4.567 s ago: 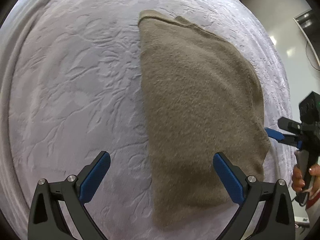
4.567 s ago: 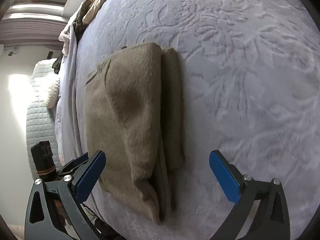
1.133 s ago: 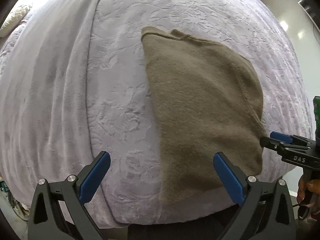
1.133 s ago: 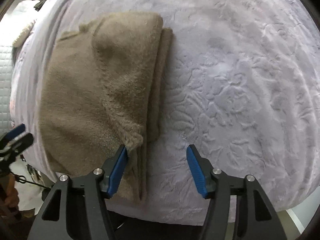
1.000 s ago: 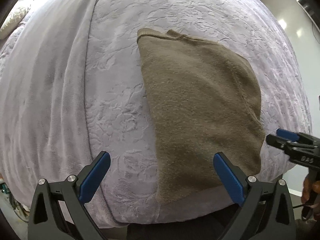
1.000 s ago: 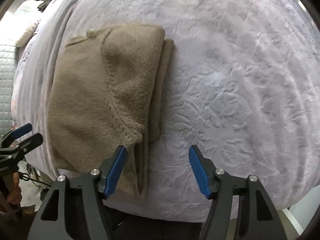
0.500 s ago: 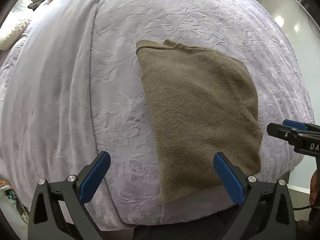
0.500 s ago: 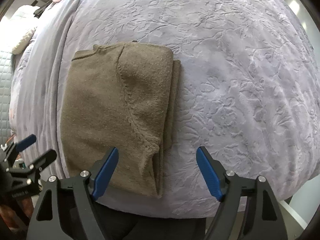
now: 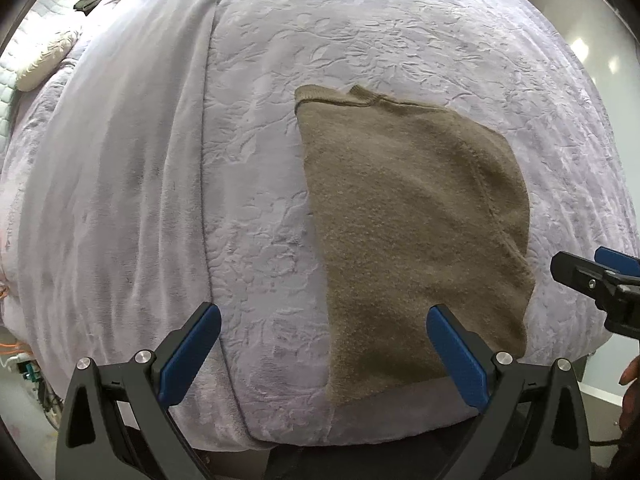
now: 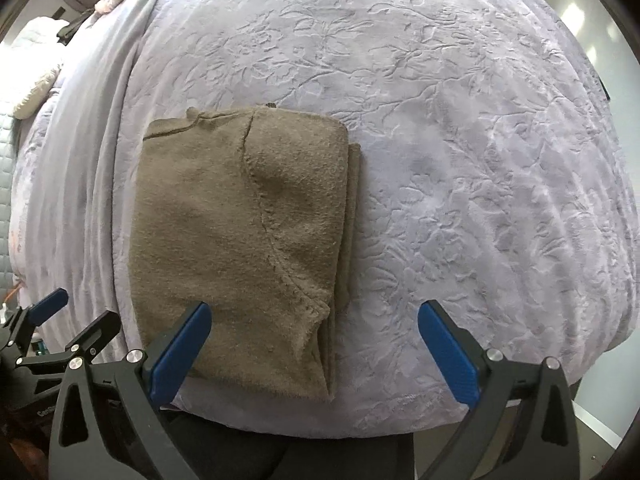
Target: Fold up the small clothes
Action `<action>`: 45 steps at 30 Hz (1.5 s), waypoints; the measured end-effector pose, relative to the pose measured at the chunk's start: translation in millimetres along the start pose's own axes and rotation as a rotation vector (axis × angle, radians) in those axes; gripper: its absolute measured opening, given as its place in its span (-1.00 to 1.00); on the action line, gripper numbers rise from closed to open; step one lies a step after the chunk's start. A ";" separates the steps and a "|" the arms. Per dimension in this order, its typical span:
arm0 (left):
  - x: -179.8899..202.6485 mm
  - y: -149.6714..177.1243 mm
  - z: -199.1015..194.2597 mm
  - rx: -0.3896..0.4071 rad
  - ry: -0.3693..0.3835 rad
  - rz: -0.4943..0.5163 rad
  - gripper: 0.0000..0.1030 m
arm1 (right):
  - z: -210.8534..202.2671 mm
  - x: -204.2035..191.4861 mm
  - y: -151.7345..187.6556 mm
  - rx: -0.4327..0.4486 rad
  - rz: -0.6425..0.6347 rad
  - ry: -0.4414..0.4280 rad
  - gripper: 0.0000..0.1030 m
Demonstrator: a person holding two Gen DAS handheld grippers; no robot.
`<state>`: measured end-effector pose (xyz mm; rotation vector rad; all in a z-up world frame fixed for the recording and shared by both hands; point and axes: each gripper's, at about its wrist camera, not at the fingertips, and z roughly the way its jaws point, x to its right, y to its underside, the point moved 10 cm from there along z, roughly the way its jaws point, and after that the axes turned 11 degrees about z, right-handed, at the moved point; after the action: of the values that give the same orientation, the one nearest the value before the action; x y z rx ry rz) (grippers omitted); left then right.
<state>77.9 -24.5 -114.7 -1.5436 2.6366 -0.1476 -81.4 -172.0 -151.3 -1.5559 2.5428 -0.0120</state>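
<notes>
Lavender bed [image 10: 460, 140] carries the folded sweater [image 10: 240, 240] near its front edge. Right gripper [image 10: 312, 344] has released it, jaws opening, empty; left gripper [image 9: 320, 352] wide, empty. Fold appears complete.

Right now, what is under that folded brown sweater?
The folded brown sweater lies on a lilac embossed blanket that shows all around it. Its lower layers peek out along the right edge; anything between the folds is hidden.

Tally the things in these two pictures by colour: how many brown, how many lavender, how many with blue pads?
Brown: 1, the folded garment
Lavender: 1, the bedspread
Blue-padded: 2, the left gripper and the right gripper, whose jaws are opening with nothing between them
Total: 4
</notes>
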 end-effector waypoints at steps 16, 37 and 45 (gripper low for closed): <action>-6.1 -0.6 3.4 -0.025 -0.017 -0.009 1.00 | 0.3 -6.6 0.6 -0.008 -0.010 0.023 0.99; -7.4 0.6 7.3 -0.035 -0.023 -0.008 1.00 | 4.3 -5.2 2.8 -0.020 -0.003 0.026 0.99; -8.2 1.6 7.5 -0.038 -0.027 -0.007 1.00 | 4.5 -5.1 2.3 -0.021 -0.002 0.025 0.99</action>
<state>81.4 -16.9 -122.1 -1.5543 2.6288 -0.0777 -80.5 -166.1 -155.2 -1.5753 2.5689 -0.0053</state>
